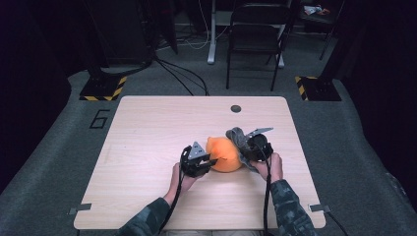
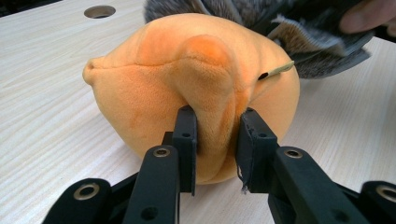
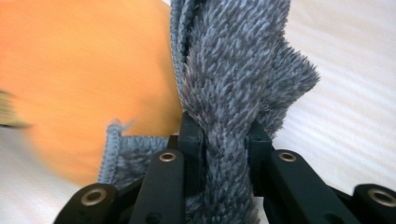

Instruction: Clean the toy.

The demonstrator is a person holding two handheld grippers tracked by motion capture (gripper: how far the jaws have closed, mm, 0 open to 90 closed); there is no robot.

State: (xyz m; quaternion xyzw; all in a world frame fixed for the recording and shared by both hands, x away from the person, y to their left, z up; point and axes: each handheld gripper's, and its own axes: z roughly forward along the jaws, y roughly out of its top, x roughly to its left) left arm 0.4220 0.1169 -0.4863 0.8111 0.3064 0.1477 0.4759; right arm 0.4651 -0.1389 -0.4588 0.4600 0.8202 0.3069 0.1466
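On the table [image 1: 147, 128], between the two claws, lies an orange plush toy [image 1: 224, 154]. The left claw [image 2: 215, 140] pinches a fold of its plush; the right claw [image 3: 226, 140], just beside it, pinches a grey furry cloth [image 3: 243, 70].

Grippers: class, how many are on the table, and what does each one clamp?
2. The left gripper sits near the table's middle, pinching a fold of the orange plush. The right gripper is just right of it, clamping the grey furry cover.
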